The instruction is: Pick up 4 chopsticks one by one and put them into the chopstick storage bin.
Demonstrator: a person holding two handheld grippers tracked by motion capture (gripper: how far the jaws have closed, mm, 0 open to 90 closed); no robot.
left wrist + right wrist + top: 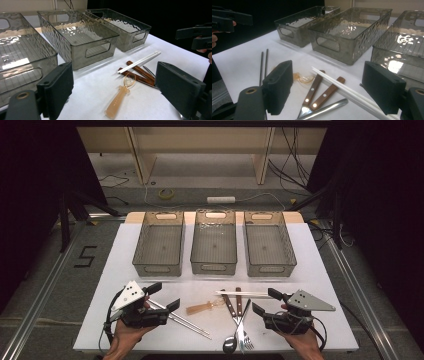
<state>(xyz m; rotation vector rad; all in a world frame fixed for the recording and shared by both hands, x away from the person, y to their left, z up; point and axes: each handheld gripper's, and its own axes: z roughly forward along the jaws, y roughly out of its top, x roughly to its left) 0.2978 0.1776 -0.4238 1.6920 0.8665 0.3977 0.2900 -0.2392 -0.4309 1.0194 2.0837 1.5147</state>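
Near the table's front edge, the amber spoon (pixel 204 308) lies flat on the white table (pixel 315 265) between the grippers, touching neither. Left gripper (pixel 164 299) holds its jaws spread and empty over the metal chopsticks (pixel 187 321). Right gripper (pixel 264 301) is likewise spread and empty, beside the white chopsticks (pixel 242 293) and the wooden-handled cutlery (pixel 236 306). Three clear bins (pixel 214 248) stand in a row behind.
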